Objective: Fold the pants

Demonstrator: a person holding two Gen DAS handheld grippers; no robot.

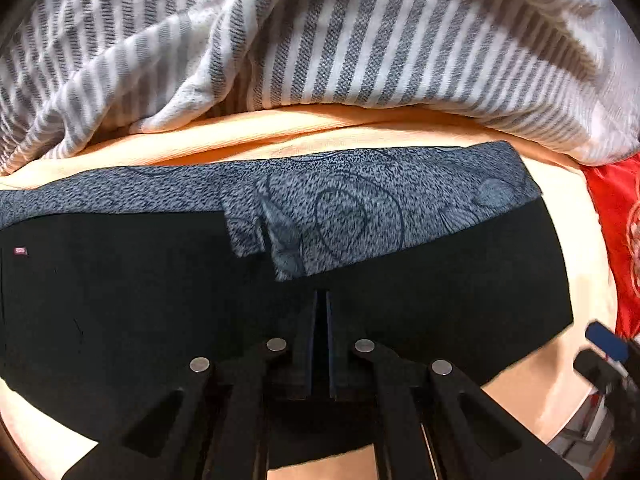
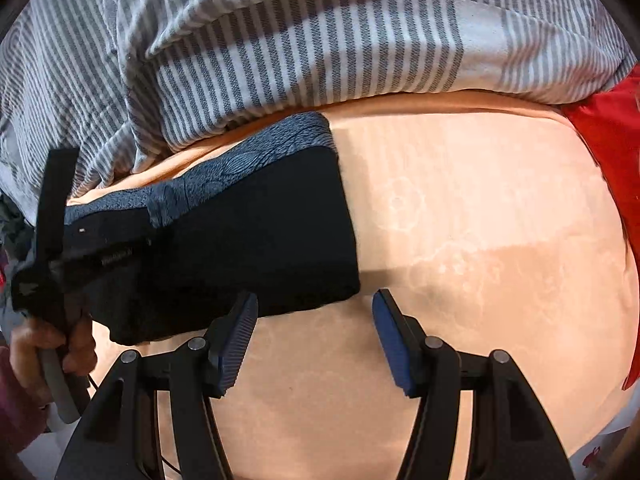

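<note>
folded pants (image 2: 256, 240) beside spread right tool (image 2: 316, 336)

The folded black pants (image 1: 160, 300) look like matt soft cloth, with a speckled grey-blue knit-looking inner side (image 1: 360, 216); the peach bedsheet (image 2: 480, 280) is smooth with a faint embossed pattern; the grey-and-white striped blanket (image 1: 320, 40) looks woven and slightly fuzzy; the red cloth (image 2: 600, 140) has a bit of sheen.

Warm, fairly bright indoor light; both views bow strongly, with dark vignette corners. The striped blanket (image 2: 280, 40) smears soft along the upper edge. The black pants (image 1: 160, 300) swallow all detail — a hard-edged shadow band crosses the peach sheet (image 2: 500, 280) at right of centre.
</note>
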